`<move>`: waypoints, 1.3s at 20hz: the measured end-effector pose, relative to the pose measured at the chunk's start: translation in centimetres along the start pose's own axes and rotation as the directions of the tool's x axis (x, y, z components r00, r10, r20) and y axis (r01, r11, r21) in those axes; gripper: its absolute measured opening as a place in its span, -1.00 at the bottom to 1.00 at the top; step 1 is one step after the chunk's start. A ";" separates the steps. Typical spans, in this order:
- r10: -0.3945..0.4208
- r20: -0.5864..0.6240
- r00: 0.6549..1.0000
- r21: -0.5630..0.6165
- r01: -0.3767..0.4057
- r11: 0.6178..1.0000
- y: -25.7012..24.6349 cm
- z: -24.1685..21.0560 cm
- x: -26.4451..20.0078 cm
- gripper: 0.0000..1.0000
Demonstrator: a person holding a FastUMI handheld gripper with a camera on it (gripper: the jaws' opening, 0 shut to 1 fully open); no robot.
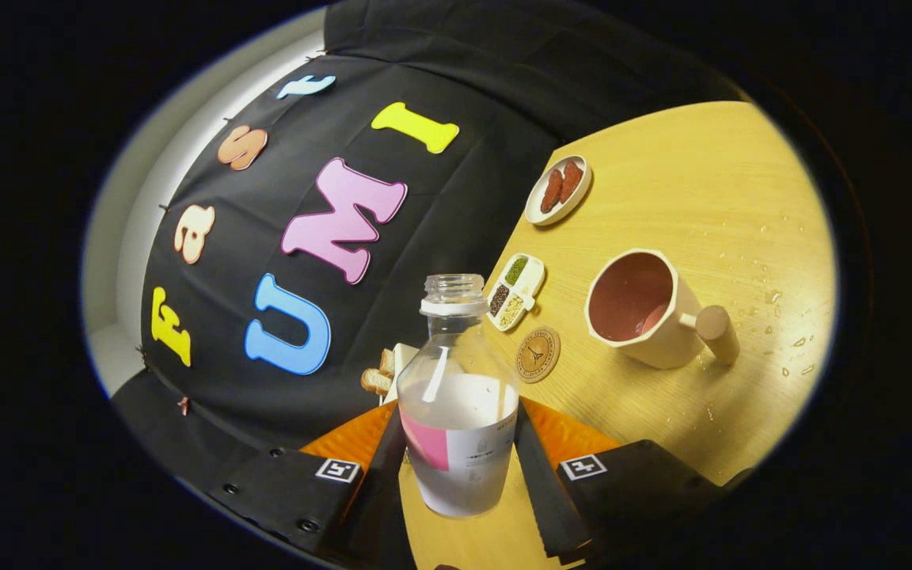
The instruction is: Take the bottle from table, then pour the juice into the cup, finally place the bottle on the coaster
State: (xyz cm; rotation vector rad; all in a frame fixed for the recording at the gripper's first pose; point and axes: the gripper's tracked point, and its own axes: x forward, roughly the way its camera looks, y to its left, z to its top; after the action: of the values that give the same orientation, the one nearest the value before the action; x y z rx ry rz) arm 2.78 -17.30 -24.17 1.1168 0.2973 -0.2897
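The gripper [460, 467] is clamped on one clear plastic bottle with a pink-and-white label [458, 412], a finger pressed against each side of its lower body. The bottle's long axis runs straight ahead from the fingers, its open, capless neck pointing away from them toward the black booth wall [456, 198], and clear liquid sits in its lower half. The whole view is tilted, so the light wooden table [685, 198] slopes across it.

Taking the bottle as landmark: one round brown coaster with a dark emblem [537, 355] lies just beside its shoulder on the table. One cream mug with a pinkish inside and a rounded wooden handle [646, 310] stands past the coaster, near it but apart, its mouth turned toward the bottle. One white three-part dish of green, dark and pale grains [515, 291] sits just beyond the coaster. One small white oval plate holding two reddish-brown pieces [557, 190] lies farther off. Scattered water drops [773, 297] dot the table beyond the mug.
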 end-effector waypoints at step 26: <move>-0.014 -0.076 0.997 0.436 0.046 0.899 -3.1 1.0 2.0 0.52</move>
State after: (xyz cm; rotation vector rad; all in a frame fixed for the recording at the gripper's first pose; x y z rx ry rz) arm 3.56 -19.67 -27.09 1.5726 0.3209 -0.3551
